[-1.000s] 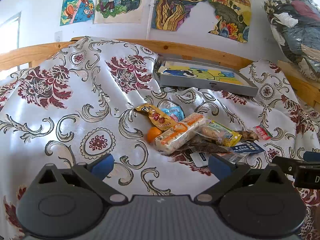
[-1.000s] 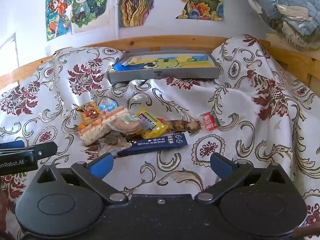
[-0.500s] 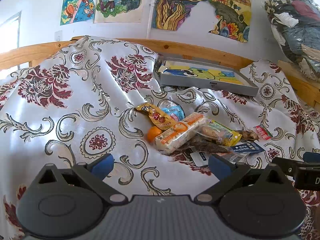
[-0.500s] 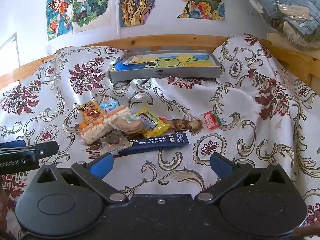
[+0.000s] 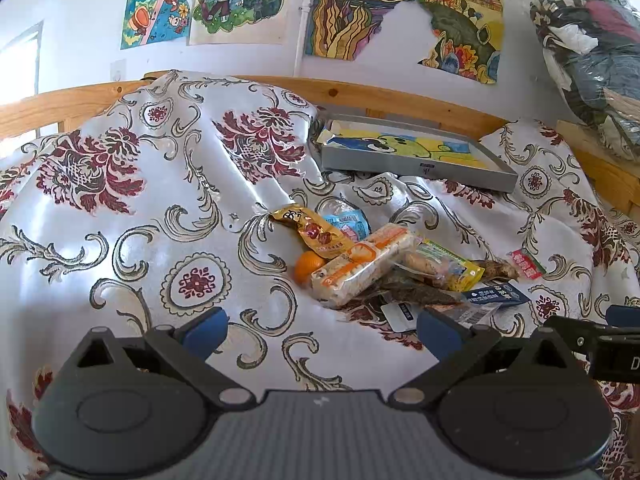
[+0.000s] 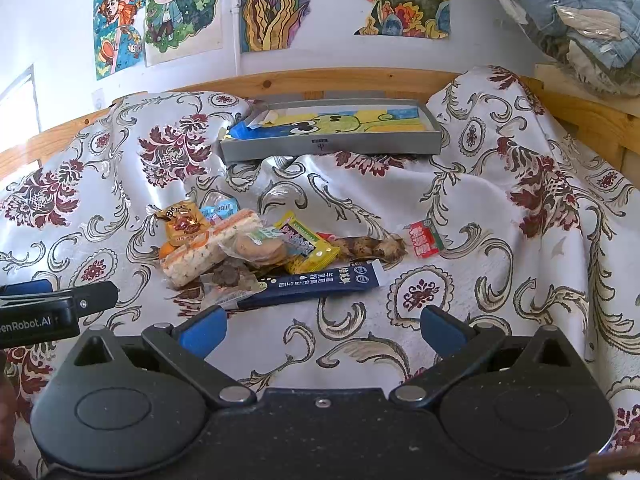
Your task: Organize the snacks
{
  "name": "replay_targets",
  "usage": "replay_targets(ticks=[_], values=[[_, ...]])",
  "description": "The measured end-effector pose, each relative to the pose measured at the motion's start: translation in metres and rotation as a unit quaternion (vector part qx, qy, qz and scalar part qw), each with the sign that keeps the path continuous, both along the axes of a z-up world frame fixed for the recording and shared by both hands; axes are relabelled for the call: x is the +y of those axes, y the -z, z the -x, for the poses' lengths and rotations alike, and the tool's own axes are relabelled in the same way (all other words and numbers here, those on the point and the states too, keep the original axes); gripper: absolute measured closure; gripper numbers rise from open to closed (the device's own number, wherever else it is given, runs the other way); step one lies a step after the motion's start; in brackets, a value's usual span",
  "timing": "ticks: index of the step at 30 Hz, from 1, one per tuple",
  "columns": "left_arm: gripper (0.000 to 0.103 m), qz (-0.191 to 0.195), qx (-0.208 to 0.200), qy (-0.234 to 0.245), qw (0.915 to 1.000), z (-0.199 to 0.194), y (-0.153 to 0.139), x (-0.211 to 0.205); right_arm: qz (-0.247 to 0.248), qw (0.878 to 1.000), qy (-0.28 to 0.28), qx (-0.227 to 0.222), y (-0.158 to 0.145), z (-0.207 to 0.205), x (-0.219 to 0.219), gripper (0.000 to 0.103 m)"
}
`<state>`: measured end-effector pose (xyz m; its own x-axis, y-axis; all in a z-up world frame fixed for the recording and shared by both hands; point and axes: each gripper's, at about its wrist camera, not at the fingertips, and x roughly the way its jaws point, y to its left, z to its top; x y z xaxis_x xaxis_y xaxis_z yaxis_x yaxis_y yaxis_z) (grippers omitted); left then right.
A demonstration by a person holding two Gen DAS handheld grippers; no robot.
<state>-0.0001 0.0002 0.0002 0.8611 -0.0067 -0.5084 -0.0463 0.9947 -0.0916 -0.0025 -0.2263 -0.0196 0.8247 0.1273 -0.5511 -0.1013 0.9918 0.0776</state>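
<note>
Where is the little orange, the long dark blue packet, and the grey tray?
little orange (image 5: 307, 266), left wrist view, on its bare peel left of the rice cracker pack.
long dark blue packet (image 6: 320, 282), right wrist view, on the middle of its printed face.
grey tray (image 6: 328, 147), right wrist view, on its front wall.

Both wrist views face the snack pile (image 5: 384, 264) nearby.

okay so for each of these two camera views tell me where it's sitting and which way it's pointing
Left wrist: sits on the left gripper, facing forward over the snack pile toward the grey tray; its open fingers show, and the right gripper's tip.
Right wrist: sits on the right gripper, facing the dark blue packet; open fingers show.
Shared: pile, tray, floral cloth.
</note>
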Motion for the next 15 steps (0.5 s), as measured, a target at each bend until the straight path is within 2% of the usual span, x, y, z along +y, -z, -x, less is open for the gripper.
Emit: replay_targets(ticks=[6, 15], values=[[0.001, 0.0, 0.0, 0.0, 1.0, -0.0002, 0.0, 0.0001, 0.002, 1.0, -0.001, 0.002, 0.0001, -0.0004, 0.0005, 0.001], [0.001, 0.004, 0.008, -0.007, 0.9999, -0.0023, 0.0034, 0.0031, -0.001, 1.0, -0.004, 0.03, 0.0089, -0.0041, 0.0031, 0.001]])
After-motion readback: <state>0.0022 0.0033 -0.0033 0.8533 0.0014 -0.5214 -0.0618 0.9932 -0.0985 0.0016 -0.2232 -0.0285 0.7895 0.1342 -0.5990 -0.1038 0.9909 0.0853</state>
